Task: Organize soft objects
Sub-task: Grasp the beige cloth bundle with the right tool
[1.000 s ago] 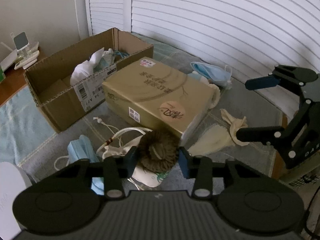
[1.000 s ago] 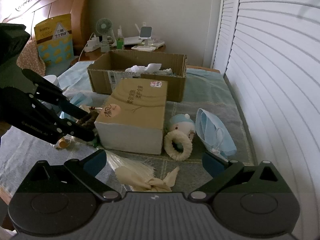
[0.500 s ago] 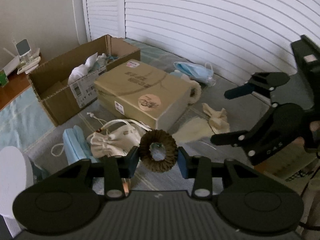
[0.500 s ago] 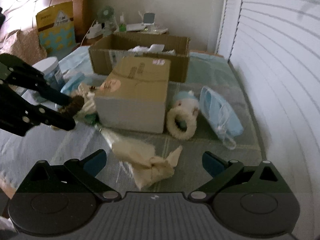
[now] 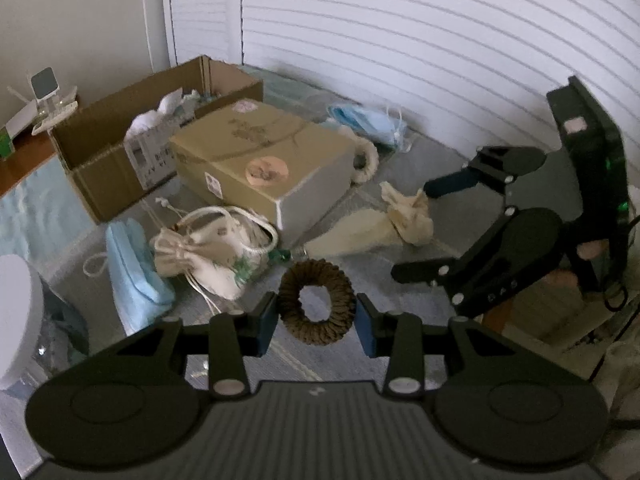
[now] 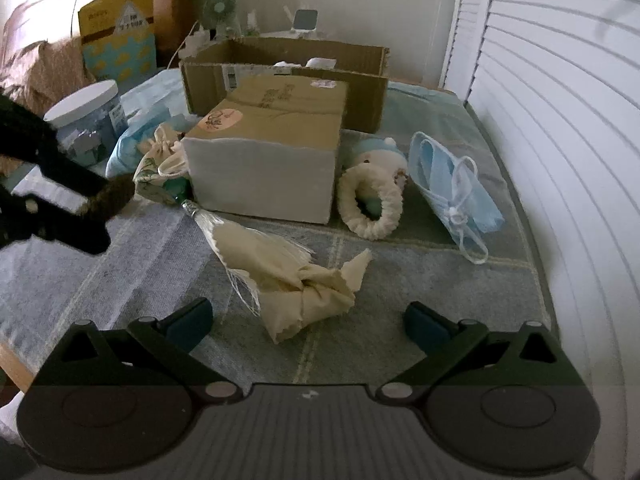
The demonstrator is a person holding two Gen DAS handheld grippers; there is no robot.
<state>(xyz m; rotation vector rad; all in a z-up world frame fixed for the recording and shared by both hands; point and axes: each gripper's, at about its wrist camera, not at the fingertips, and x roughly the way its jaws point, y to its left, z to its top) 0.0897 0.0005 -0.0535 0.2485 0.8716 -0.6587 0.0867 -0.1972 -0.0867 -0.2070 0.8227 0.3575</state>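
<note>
Left wrist: left gripper (image 5: 316, 318) clamps brown scrunchie (image 5: 317, 302); right gripper (image 6: 308, 320) tilted down, wide open.

Left gripper (image 5: 317, 316) pitched downward, jaws clamped narrow on a brown ring (image 5: 317, 303). Right gripper (image 6: 308, 320) angled down likewise, jaws spread wide apart, nothing pressed between them.

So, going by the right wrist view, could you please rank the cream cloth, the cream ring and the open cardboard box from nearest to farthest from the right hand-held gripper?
1. Cream cloth: just ahead of the right hand-held gripper.
2. Cream ring: farther, slightly right.
3. Open cardboard box: at the back.
</note>
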